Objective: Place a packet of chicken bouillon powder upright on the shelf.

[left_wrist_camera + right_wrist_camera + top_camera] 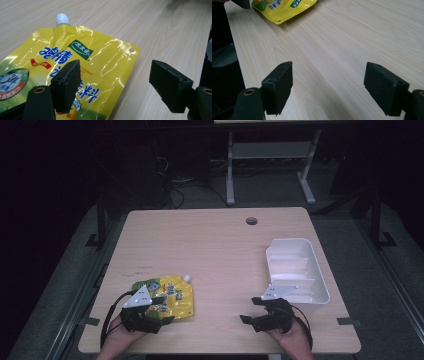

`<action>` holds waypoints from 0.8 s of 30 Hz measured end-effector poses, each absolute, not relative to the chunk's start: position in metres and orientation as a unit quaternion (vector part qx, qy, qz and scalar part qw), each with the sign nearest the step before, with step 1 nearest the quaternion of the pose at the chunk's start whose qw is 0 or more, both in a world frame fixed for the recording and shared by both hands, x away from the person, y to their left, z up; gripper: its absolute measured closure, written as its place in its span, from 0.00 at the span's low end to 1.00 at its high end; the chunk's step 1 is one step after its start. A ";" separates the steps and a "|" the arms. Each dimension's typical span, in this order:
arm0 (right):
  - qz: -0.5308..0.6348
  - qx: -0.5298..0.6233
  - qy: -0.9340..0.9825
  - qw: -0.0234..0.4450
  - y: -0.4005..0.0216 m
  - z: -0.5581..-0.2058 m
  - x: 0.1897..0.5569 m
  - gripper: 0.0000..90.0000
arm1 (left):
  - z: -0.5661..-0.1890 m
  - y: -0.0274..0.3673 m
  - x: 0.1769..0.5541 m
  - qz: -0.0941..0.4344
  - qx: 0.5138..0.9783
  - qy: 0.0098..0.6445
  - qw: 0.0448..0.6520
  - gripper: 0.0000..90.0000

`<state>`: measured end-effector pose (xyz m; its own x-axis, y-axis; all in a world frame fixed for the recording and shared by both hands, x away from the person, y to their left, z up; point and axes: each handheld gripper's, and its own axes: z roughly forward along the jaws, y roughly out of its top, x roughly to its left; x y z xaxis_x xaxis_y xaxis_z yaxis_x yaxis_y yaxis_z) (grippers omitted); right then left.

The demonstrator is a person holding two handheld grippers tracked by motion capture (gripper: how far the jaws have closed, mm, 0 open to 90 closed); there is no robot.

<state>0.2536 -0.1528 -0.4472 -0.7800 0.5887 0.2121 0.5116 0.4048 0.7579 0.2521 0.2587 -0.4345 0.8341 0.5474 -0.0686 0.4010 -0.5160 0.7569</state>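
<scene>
A yellow spouted pouch (170,296) with blue lettering and a white cap lies flat on the wooden table (210,250), near the front left. My left gripper (162,307) is open over the pouch's near edge. In the left gripper view one pad hangs above the yellow pouch (82,62) and the other above bare wood; the left gripper (116,87) holds nothing. My right gripper (251,310) is open near the front right, pointing left over bare table. In the right gripper view the right gripper (328,87) is empty, and the pouch (284,8) lies far off at the top left.
A white plastic tray (297,270) with a divider stands at the table's right side, just behind my right hand. A round cable hole (251,221) sits near the far edge. Desk legs and cables stand on the dark floor beyond.
</scene>
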 end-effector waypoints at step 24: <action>0.435 0.332 0.836 0.042 -0.146 -0.447 0.255 0.25 | -0.428 0.287 0.259 0.102 0.854 0.302 0.412 0.40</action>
<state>0.2550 -0.1456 -0.4466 -0.7759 0.5920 0.2179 0.5186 0.4018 0.7547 0.2593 0.2872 -0.4283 0.7971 0.5991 -0.0756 0.4316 -0.4778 0.7651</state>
